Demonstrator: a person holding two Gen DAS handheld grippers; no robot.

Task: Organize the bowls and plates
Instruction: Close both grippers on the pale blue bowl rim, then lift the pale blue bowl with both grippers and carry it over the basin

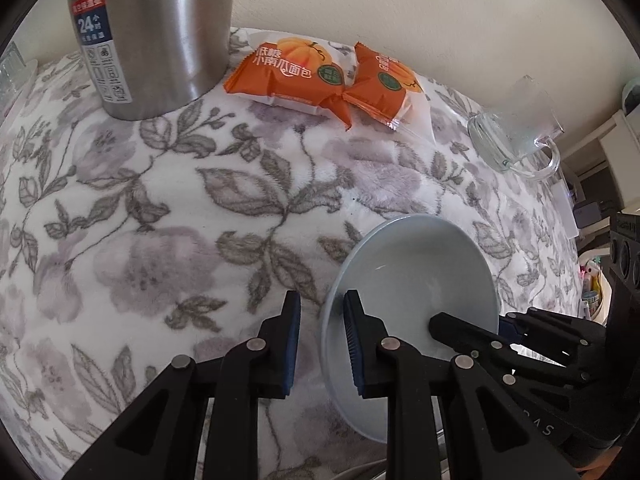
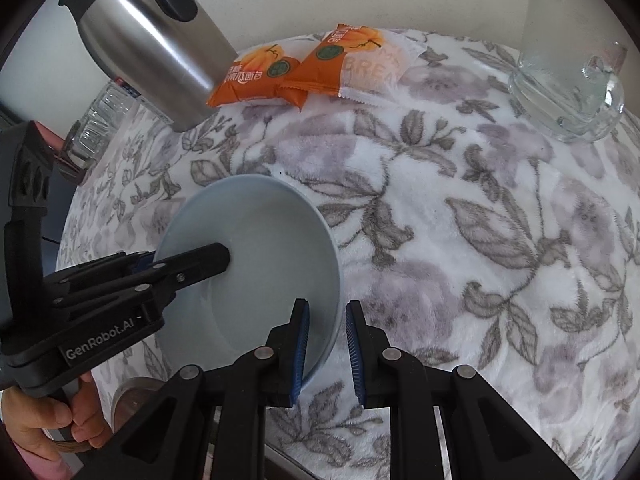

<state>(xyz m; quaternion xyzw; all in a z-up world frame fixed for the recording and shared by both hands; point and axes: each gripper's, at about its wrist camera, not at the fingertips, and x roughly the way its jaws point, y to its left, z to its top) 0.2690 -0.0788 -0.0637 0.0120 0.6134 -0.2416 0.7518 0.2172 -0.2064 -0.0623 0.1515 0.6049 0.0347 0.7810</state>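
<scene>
Left wrist: bowl [image 1: 416,276] rim pinched between left gripper [image 1: 322,340] fingers.

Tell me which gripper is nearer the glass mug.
Right. The right gripper grips the bowl rim on the side facing the glass mug; the left gripper grips the opposite rim, on the steel flask side, farther from it.

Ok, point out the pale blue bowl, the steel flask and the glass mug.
Pale blue bowl [image 2: 260,240]: right wrist view, inner wall.
Steel flask [image 1: 160,40]: left wrist view, body.
Glass mug [image 1: 516,136]: left wrist view, side wall.
</scene>
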